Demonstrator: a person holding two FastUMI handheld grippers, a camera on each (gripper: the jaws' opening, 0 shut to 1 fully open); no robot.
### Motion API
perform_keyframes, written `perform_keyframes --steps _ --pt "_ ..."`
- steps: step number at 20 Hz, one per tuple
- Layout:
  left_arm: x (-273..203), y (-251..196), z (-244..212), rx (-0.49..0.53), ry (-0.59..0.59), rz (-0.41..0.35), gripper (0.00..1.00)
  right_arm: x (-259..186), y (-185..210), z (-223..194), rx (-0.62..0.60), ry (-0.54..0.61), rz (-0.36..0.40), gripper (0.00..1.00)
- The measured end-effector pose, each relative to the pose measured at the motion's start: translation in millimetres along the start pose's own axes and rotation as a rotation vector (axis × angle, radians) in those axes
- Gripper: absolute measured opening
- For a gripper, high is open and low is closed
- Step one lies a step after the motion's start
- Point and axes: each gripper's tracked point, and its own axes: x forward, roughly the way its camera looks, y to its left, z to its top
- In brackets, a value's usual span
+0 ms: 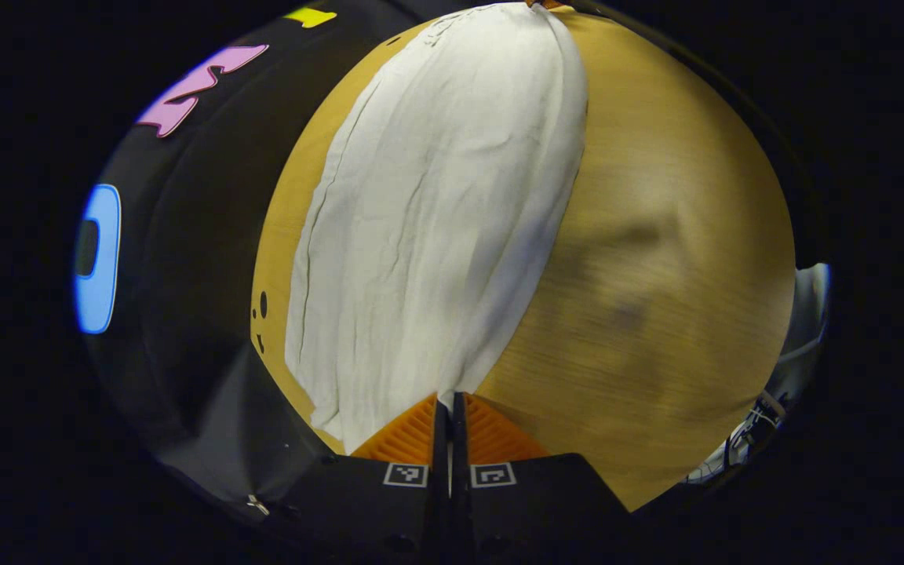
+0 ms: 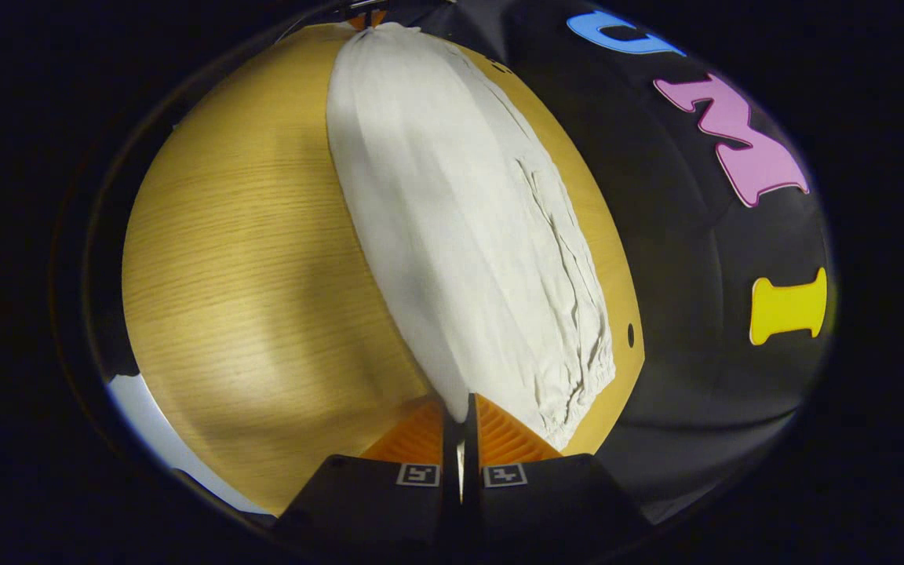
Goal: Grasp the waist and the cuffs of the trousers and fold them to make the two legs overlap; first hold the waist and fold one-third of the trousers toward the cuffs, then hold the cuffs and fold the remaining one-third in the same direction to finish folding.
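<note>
From the left gripper view I see my left gripper (image 1: 450, 402) with its jaws drawn almost fully together, a fold of the white trousers (image 1: 444, 220) pinched between them right at the tips. The cloth runs away from that grip in a long, lightly creased band across the wooden bench (image 1: 672, 259), with a seam line down its left edge, and it narrows toward the far end at the top of the picture, where a small bit of the other gripper shows at the cloth's end. The bench to the right of the trousers is bare wood with a soft shadow on it, slightly blurred. From the right gripper view, my right gripper (image 2: 461, 420) also has its jaws nearly closed, and the edge of the trousers (image 2: 452, 212) comes down to a point between them, so both fingers press on the fabric. Here the gathered, ruffled end of the garment hangs just to the right of the jaws, near the bench (image 2: 264, 259) edge. The trousers stretch as one band between my two grippers, lying along the far side of the bench, close to the black booth wall (image 2: 695, 329).
</note>
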Motion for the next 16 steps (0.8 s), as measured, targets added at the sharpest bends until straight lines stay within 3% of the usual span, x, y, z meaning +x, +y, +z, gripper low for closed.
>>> perform_keyframes --steps 3,6,12,16 --pt "-19 31 12 -0.146 -0.067 0.079 0.05 -16 -29 19 0.017 -0.051 -0.085 0.05" --pt "-33 64 23 -0.228 -0.103 0.143 0.06 -24 -62 32 0.069 -0.081 -0.145 0.05" --pt "-24 114 37 -0.299 -0.09 0.162 0.05 -15 -140 46 0.229 -0.108 -0.251 0.05" --pt "-11 147 47 -0.323 -0.07 0.187 0.05 6 -164 54 0.253 -0.099 -0.285 0.05"
